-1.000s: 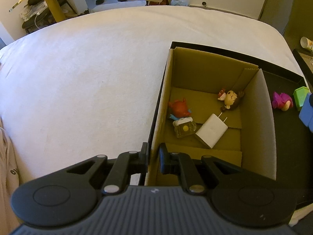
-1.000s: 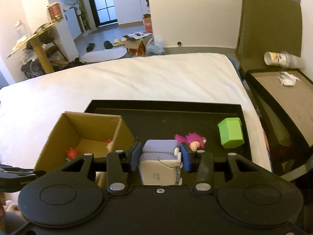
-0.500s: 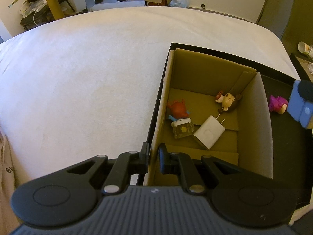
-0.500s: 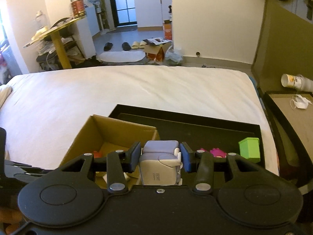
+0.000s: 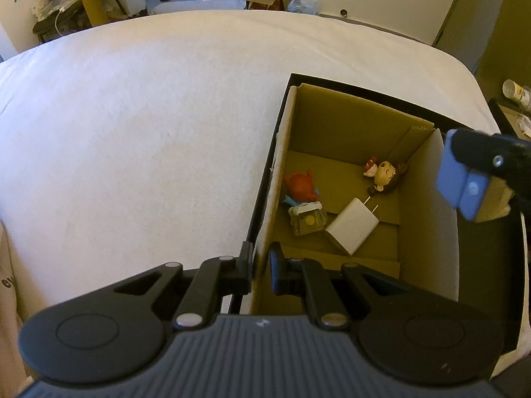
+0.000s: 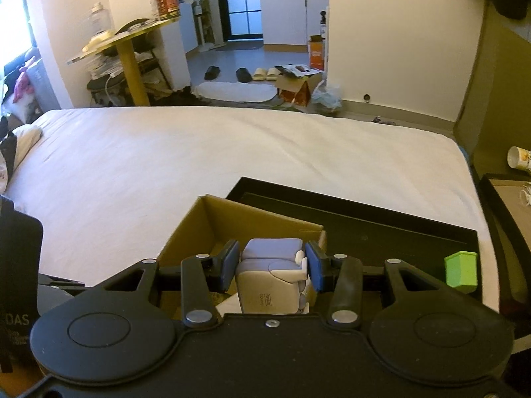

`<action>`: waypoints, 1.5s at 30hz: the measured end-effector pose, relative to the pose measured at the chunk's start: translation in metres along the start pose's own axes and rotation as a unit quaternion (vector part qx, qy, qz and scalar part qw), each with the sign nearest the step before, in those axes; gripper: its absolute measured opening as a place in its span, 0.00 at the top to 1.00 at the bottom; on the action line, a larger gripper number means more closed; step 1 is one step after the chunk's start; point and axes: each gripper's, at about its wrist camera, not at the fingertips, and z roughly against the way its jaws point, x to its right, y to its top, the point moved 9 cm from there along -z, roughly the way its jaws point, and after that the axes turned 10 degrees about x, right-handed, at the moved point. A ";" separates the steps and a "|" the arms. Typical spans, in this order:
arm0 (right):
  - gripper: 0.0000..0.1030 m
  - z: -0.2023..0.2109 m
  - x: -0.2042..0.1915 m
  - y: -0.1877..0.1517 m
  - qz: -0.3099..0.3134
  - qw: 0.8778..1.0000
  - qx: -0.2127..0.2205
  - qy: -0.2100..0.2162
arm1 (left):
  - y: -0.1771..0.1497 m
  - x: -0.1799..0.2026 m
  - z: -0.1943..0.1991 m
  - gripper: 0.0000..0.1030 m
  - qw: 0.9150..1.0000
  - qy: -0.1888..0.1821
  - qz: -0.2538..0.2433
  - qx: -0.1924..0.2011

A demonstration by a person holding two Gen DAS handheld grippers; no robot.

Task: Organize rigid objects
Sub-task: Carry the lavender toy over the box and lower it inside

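Box: an open brown cardboard box point(image 5: 348, 172) stands in the left end of a shallow black tray point(image 6: 365, 229) on the white bed point(image 5: 149, 126).
Left gripper: the left gripper point(image 5: 260, 267) has its fingers pinched on the near left wall of the cardboard box, one finger outside, one inside.
Right gripper: the right gripper point(image 6: 272, 267) has its fingers clamped on a grey and lavender blocky plastic toy point(image 6: 272, 272), one on each side of it.
Held toy: it hangs in the air over the near right part of the cardboard box, clear of the tray.
Inside the box: a white wall charger with two prongs point(image 5: 353, 225) lies on the floor of the box; left of it are a red figurine point(image 5: 300, 184) and a small clear mug-shaped toy point(image 5: 307, 220); at the far side a brown-haired doll figure point(image 5: 385, 172) lies down.
Right of the box: a green plastic block point(image 6: 461, 272) stands on the tray, well apart from the box.
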 end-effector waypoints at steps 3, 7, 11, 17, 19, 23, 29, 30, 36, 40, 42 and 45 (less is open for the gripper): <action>0.58 -0.003 -0.006 -0.002 0.000 1.000 -0.007 0.010 | 0.000 -0.001 0.000 0.91 1.000 -0.001 0.001 0.001; 0.58 -0.010 -0.015 -0.007 0.005 0.999 -0.021 0.028 | 0.000 -0.001 -0.001 0.91 1.000 0.000 0.001 0.001; 0.58 -0.016 -0.022 -0.013 0.014 0.998 -0.040 0.045 | -0.001 -0.001 -0.001 0.91 1.000 -0.001 0.003 0.001; 0.58 -0.026 -0.029 -0.019 0.046 0.995 -0.064 0.061 | -0.001 -0.001 -0.001 0.91 1.000 -0.001 0.004 0.000; 0.58 -0.030 -0.031 -0.019 0.061 0.993 -0.070 0.068 | -0.001 -0.002 -0.001 0.91 1.000 -0.001 0.005 0.000; 0.58 -0.036 -0.036 -0.022 0.094 0.989 -0.085 0.079 | -0.001 -0.002 -0.001 0.91 1.000 -0.001 0.005 0.000; 0.58 -0.045 -0.041 -0.024 0.136 0.981 -0.099 0.093 | -0.001 -0.002 -0.002 0.91 1.000 0.001 0.004 -0.001; 0.58 -0.046 -0.042 -0.024 0.140 0.980 -0.101 0.096 | 0.000 -0.002 -0.002 0.91 1.000 0.002 0.004 -0.001; 0.58 -0.048 -0.049 -0.029 0.178 0.973 -0.107 0.101 | -0.001 0.000 -0.002 0.91 1.000 0.008 -0.001 -0.001; 0.58 -0.055 -0.049 -0.028 0.189 0.972 -0.104 0.096 | 0.000 0.002 -0.001 0.91 1.000 0.013 -0.007 0.000; 0.58 -0.055 -0.051 -0.027 0.195 0.971 -0.097 0.098 | -0.001 0.003 -0.001 0.91 1.000 0.015 -0.010 0.001; 0.59 -0.052 -0.055 -0.023 0.200 0.971 -0.080 0.106 | -0.001 0.004 -0.002 0.91 1.000 0.013 -0.010 -0.001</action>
